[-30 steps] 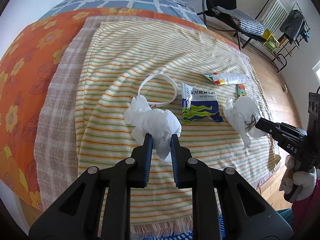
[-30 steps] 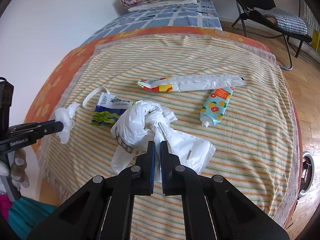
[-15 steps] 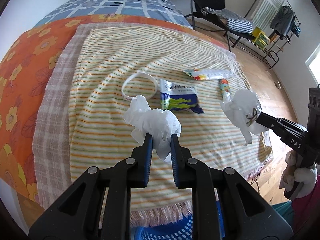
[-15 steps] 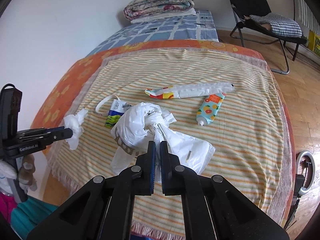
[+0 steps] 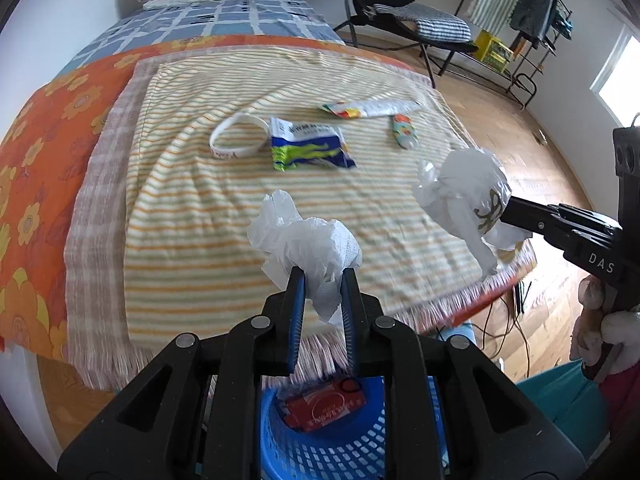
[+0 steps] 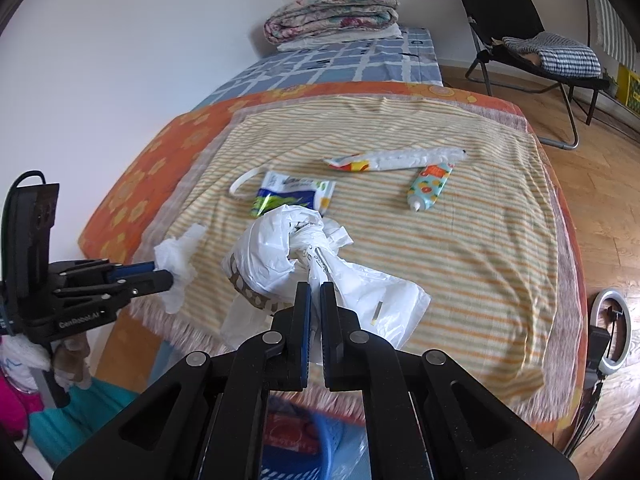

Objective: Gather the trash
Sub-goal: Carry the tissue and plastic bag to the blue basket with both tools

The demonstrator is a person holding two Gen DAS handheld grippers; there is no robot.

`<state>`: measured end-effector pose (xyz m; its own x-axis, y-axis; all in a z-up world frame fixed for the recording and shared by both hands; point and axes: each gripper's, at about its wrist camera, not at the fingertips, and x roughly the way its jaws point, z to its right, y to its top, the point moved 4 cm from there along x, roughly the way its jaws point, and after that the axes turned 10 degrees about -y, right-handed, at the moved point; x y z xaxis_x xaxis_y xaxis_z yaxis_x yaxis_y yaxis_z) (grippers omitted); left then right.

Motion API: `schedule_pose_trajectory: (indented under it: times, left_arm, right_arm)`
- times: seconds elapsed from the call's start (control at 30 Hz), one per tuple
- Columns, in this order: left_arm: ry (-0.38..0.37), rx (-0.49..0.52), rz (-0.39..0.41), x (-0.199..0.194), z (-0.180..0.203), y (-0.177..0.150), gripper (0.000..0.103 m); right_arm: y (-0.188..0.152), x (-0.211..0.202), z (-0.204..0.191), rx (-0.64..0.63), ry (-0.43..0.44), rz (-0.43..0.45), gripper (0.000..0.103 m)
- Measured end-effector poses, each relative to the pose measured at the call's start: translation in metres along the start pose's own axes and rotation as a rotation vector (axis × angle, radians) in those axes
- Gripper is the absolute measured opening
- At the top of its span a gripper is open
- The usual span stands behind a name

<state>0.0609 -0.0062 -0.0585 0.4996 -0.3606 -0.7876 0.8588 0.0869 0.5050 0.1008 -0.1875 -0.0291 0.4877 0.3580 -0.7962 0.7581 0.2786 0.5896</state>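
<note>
My left gripper is shut on a crumpled white tissue and holds it in the air over the bed's near edge. It also shows in the right wrist view with the tissue. My right gripper is shut on a crumpled white plastic bag, held above the bed edge; the bag shows in the left wrist view. A blue basket with a red packet inside sits below both grippers.
On the striped blanket lie a white ring band, a blue-green snack wrapper, a long white wrapper and a small orange-print tube. A black folding chair stands on the wooden floor at right.
Both grippers have drawn back from the blanket toward the bed's near edge with their loads. The blue basket has come into view below them.
</note>
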Motion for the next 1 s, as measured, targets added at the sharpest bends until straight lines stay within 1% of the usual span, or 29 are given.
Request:
schedule_pose_trajectory:
  times: [0.37, 0.6, 0.8, 1.0]
  left_arm:
    - [-0.002, 0.067, -0.037, -0.009, 0.025, -0.056, 0.016]
    - [-0.007, 0.076, -0.066, -0.007, 0.028, -0.086, 0.016]
    - [-0.011, 0.074, -0.116, 0.004, 0.028, -0.112, 0.016]
    - [-0.011, 0.072, -0.155, 0.014, 0.028, -0.131, 0.016]
  right_arm:
    - [-0.054, -0.018, -0.021, -0.005, 0.028, -0.038, 0.003]
    - [-0.085, -0.022, -0.031, -0.014, 0.031, -0.061, 0.003]
    - [-0.108, -0.016, -0.035, -0.014, 0.039, -0.107, 0.003]
    - [-0.127, -0.013, -0.039, -0.027, 0.045, -0.137, 0.003]
